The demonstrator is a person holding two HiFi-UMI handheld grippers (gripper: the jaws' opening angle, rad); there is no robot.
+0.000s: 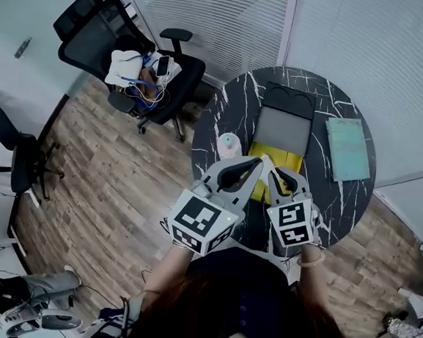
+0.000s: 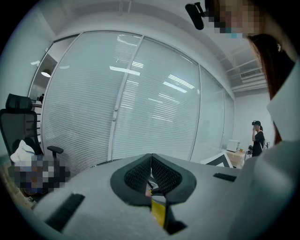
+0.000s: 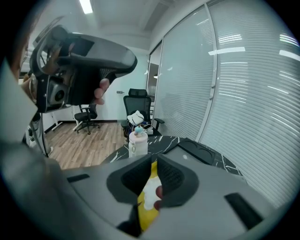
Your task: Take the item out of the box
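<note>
Below and to the left of both pairs of fingertips, one wood-plank floor (image 1: 114, 185). Out on it, well left of the fingers, two black office chairs: one (image 1: 98, 37) heaped with white things, the other (image 1: 17, 159) farther left.

Straight ahead of the fingers, one round black table (image 1: 231, 115) veined in white. On it, just past the fingertips, one open box (image 1: 283, 127), grey inside, with its dark lid (image 1: 289, 99) laid back on the far side. To the right of the fingers and apart from the box, one flat teal sheet (image 1: 348, 148).

Two grippers, side by side at the table's near edge, each with one marker cube.

Left gripper (image 2: 151, 157): two black ribbed fingers (image 2: 138, 176) pressed together at the tips. One narrow strip of yellow in the slot beneath them; cannot tell whether pinched or only seen through the gap.

Right gripper (image 3: 153, 161): two fingers (image 3: 171, 178) clamped on one yellow packet (image 3: 147, 194) with a white patch, held upright between the pads and hanging down below them. From the head, yellow at the box's near end, right under both pairs of fingertips.

Just left of the fingertips, one small pale bottle (image 1: 229, 145) upright on the table, clear of the box.

Far to the right in the left gripper view, one person (image 2: 257, 137) standing.
</note>
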